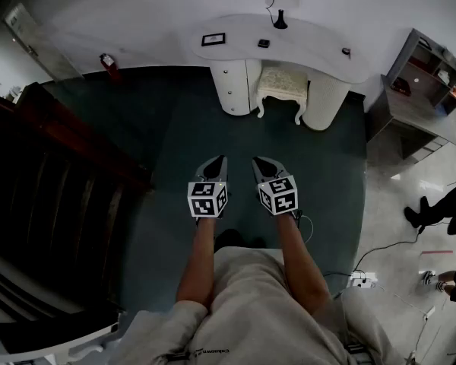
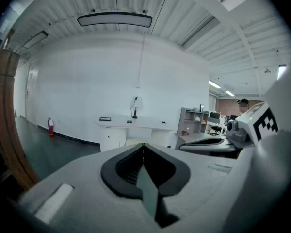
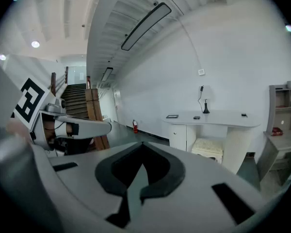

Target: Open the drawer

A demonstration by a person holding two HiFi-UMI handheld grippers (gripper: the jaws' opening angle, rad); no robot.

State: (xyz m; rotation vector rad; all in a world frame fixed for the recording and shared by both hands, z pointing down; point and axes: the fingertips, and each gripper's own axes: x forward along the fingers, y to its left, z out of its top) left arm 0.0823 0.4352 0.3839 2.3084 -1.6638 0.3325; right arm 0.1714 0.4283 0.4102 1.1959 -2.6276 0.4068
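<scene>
A white curved dressing table (image 1: 289, 40) stands against the far wall, with a drawer unit (image 1: 229, 82) under its left end. Both show small and distant in the gripper views, as the table (image 2: 131, 125) (image 3: 208, 116) and its drawer unit (image 2: 109, 139) (image 3: 177, 135). My left gripper (image 1: 219, 158) (image 2: 143, 144) and right gripper (image 1: 256, 160) (image 3: 142, 143) are held side by side over the dark green floor, well short of the table. Both point toward it. Each has its jaws together with nothing between them.
A white cushioned stool (image 1: 281, 86) sits under the table and a lamp (image 1: 280, 17) on top. A dark wooden staircase (image 1: 53, 181) runs along the left. A fire extinguisher (image 1: 108, 63) stands by the wall. A grey shelf (image 1: 425, 74) is at right, above another person's feet (image 1: 433, 207) and a power strip (image 1: 362, 280).
</scene>
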